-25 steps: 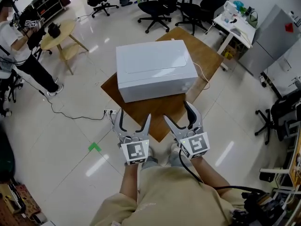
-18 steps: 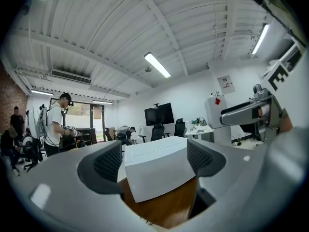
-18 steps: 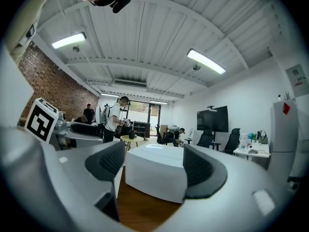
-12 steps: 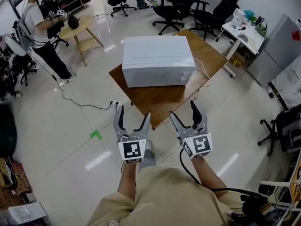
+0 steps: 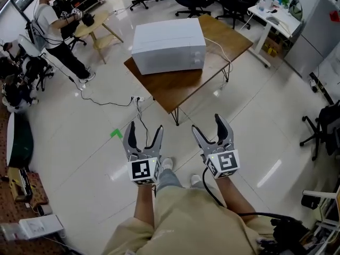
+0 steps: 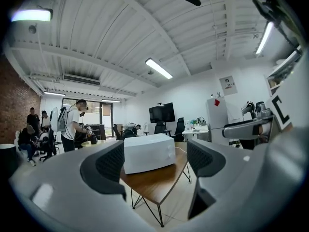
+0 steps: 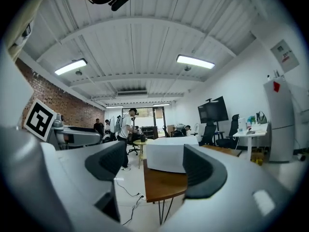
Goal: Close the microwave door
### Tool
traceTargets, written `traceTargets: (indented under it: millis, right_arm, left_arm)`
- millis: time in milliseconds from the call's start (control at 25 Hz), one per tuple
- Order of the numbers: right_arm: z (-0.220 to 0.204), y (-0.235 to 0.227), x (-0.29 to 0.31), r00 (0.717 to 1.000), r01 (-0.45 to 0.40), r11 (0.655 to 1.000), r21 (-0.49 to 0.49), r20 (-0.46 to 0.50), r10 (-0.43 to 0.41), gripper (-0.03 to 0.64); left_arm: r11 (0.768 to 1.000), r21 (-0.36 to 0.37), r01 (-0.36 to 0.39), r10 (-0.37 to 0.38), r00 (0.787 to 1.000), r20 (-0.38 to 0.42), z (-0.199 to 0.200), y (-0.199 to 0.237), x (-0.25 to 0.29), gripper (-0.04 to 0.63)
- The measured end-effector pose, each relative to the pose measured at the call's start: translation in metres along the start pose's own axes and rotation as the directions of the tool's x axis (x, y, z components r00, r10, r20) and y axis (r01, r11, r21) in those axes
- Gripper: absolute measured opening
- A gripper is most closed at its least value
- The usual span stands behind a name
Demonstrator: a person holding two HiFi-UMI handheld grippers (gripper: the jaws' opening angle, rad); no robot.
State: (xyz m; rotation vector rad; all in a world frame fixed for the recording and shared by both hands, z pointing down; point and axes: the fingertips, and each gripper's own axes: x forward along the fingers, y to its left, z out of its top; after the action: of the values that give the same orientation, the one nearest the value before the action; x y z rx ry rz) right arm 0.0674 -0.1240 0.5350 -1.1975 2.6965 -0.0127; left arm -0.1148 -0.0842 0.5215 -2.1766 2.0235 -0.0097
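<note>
White microwave [image 5: 169, 45] sits on a wooden table [image 5: 186, 89], its long side running left to right. Its door looks flush shut and its contents are unseen. It lies straight ahead of, and well apart from, 2 grippers held over the floor [image 5: 90, 147]. Left gripper [image 5: 144, 129] and right gripper [image 5: 208, 125] both have jaws spread wide, holding nothing. Neither is clearly nearer.

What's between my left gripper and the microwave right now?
In the head view: glossy floor, with a black cable running to a power strip, then the wooden table's near edge under the microwave. The left gripper is open and empty.
</note>
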Motion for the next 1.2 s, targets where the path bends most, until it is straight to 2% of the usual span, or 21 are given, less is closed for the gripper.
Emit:
traceTargets:
  millis: [160, 280, 360, 520, 600, 720, 1000, 1200]
  right_arm:
    - [0.031, -0.006, -0.035, 0.995, 0.064, 0.998, -0.008, 0.076, -0.063, 0.367]
    - [0.041, -0.007, -0.062, 0.988, 0.119, 0.993, 0.003, 0.099, -0.118, 0.367]
    - [0.042, -0.002, -0.076, 0.985, 0.142, 0.990, 0.013, 0.097, -0.143, 0.367]
    - [0.039, 0.026, -0.101, 0.982, 0.130, 0.991, -0.014, 0.143, -0.127, 0.365]
    - [0.040, 0.043, -0.109, 0.977, 0.137, 0.990, -0.040, 0.167, -0.129, 0.364]
    - [0.037, 0.074, -0.091, 0.983, 0.120, 0.991, -0.059, 0.146, -0.110, 0.362]
    - [0.037, 0.173, -0.034, 0.996, 0.016, 0.989, -0.148, 0.088, -0.002, 0.362]
    - [0.039, 0.200, -0.030, 0.997, -0.013, 0.983, -0.186, 0.074, 0.027, 0.362]
  left_arm:
    - [0.999, 0.044, 0.022, -0.026, 0.997, 0.073, 0.040, -0.014, -0.020, 0.408]
    - [0.996, 0.077, 0.053, -0.061, 0.992, 0.113, 0.059, -0.033, -0.040, 0.408]
    - [0.995, 0.082, 0.062, -0.072, 0.990, 0.121, 0.060, -0.042, -0.059, 0.407]
    - [0.997, 0.059, 0.049, -0.055, 0.992, 0.117, 0.041, -0.039, -0.104, 0.398]
    - [0.997, 0.062, 0.038, -0.046, 0.991, 0.128, 0.035, -0.024, -0.124, 0.396]
    - [0.999, 0.051, 0.001, -0.008, 0.990, 0.142, 0.035, 0.017, -0.141, 0.388]
    - [1.000, 0.018, -0.010, 0.008, 0.990, 0.139, 0.042, 0.088, -0.152, 0.382]
    - [1.000, 0.008, -0.014, 0.013, 0.988, 0.153, 0.047, 0.099, -0.164, 0.377]
